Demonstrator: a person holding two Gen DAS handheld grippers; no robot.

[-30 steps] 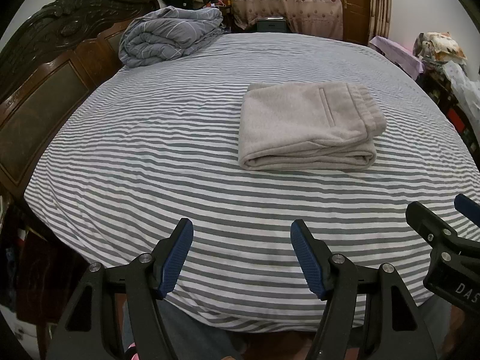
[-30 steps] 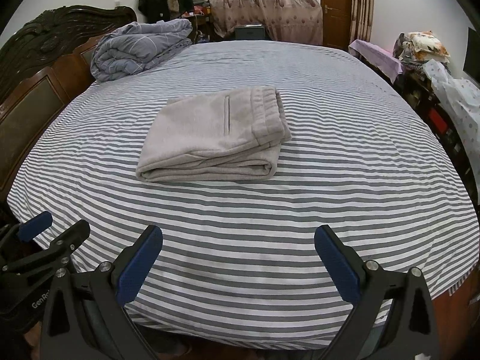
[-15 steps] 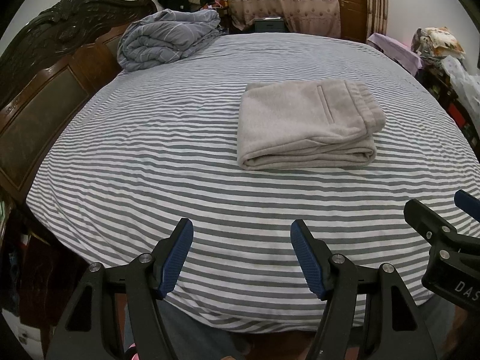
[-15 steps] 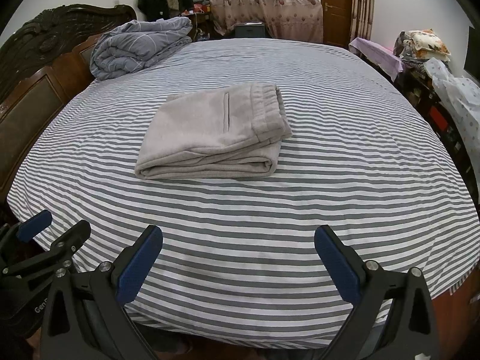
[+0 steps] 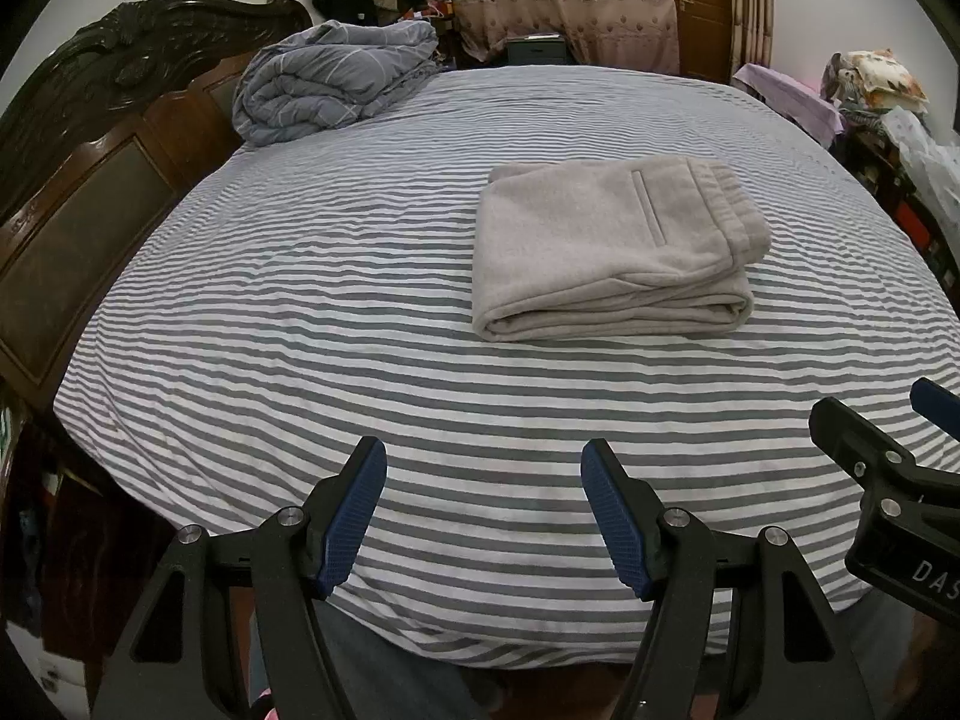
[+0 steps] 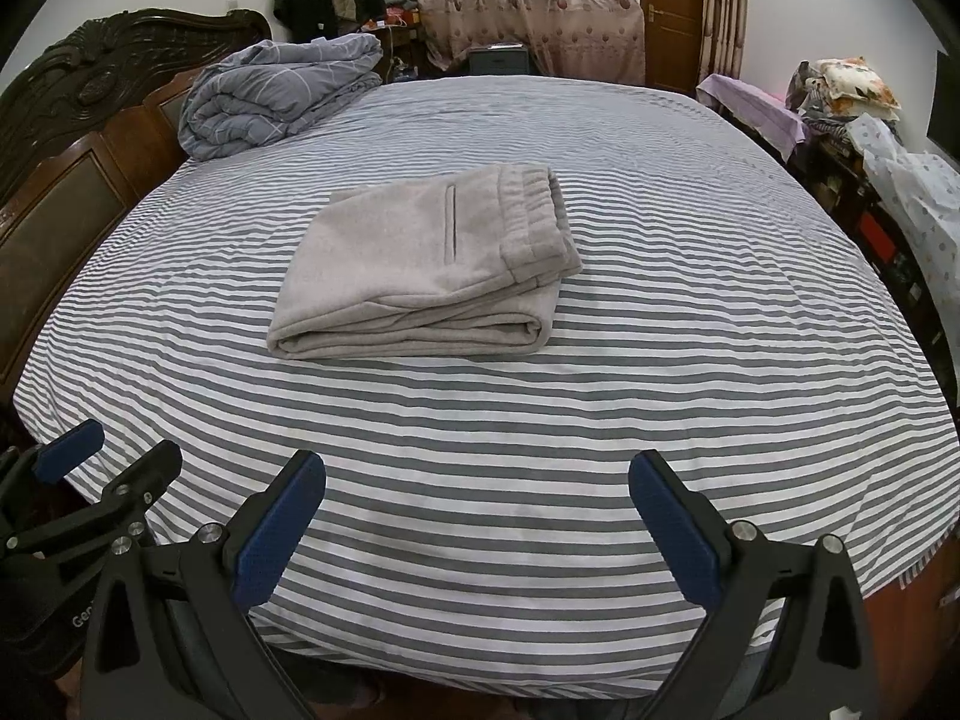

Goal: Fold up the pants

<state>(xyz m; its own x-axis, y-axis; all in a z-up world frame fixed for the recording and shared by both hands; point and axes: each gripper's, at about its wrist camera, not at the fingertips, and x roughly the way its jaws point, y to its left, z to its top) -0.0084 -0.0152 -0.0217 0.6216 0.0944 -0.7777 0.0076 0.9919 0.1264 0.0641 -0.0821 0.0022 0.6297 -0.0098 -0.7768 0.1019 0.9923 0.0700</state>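
Note:
The beige pants (image 5: 606, 246) lie folded in a neat rectangle on the striped bed (image 5: 336, 312), waistband to the right; they also show in the right wrist view (image 6: 426, 276). My left gripper (image 5: 483, 480) is open and empty over the bed's near edge, well short of the pants. My right gripper (image 6: 477, 492) is open and empty, also near the front edge. Each gripper shows at the side of the other's view: the right one (image 5: 888, 438) and the left one (image 6: 114, 456).
A folded grey duvet (image 5: 336, 84) sits at the far left corner by the dark wooden headboard (image 5: 90, 168). Curtains (image 6: 528, 6) and a door stand behind the bed. Cluttered furniture with pillows and bags (image 6: 870, 138) lines the right side.
Both grippers have drawn back and risen slightly from the pants. The pants have not moved and both grippers stay open.

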